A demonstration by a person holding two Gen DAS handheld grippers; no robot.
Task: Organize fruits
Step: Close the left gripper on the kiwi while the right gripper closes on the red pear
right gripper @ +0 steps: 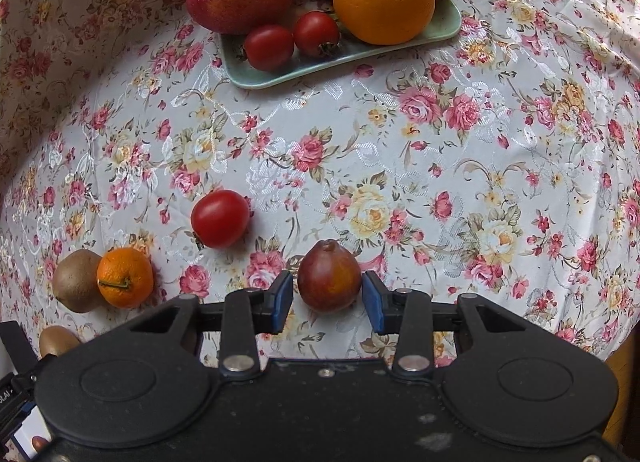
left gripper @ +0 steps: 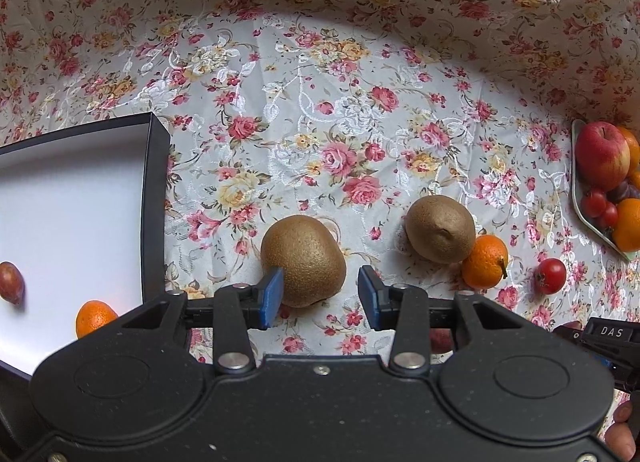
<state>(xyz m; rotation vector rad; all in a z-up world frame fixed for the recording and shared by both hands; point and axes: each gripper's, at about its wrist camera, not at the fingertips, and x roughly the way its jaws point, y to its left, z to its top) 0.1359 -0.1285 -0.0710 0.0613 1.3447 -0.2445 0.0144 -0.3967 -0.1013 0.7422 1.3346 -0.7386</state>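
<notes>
Both grippers straddle loose fruit, jaws spread, nothing gripped yet.

Leftmost, the black-walled white box point(left gripper: 154, 182) holds 2 sorted fruits. The left gripper point(left gripper: 320, 294) brackets the near brown fuzzy kiwi point(left gripper: 304, 260), jaws open, likely for boxing. The right gripper point(right gripper: 327, 296) flanks the dark red pear-shaped fruit point(right gripper: 329, 282) on the flowered tablecloth point(right gripper: 440, 142), jaws apart.

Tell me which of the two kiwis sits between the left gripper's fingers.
The nearer kiwi, framed by the left gripper. The other kiwi lies farther right, touching a mandarin.
</notes>
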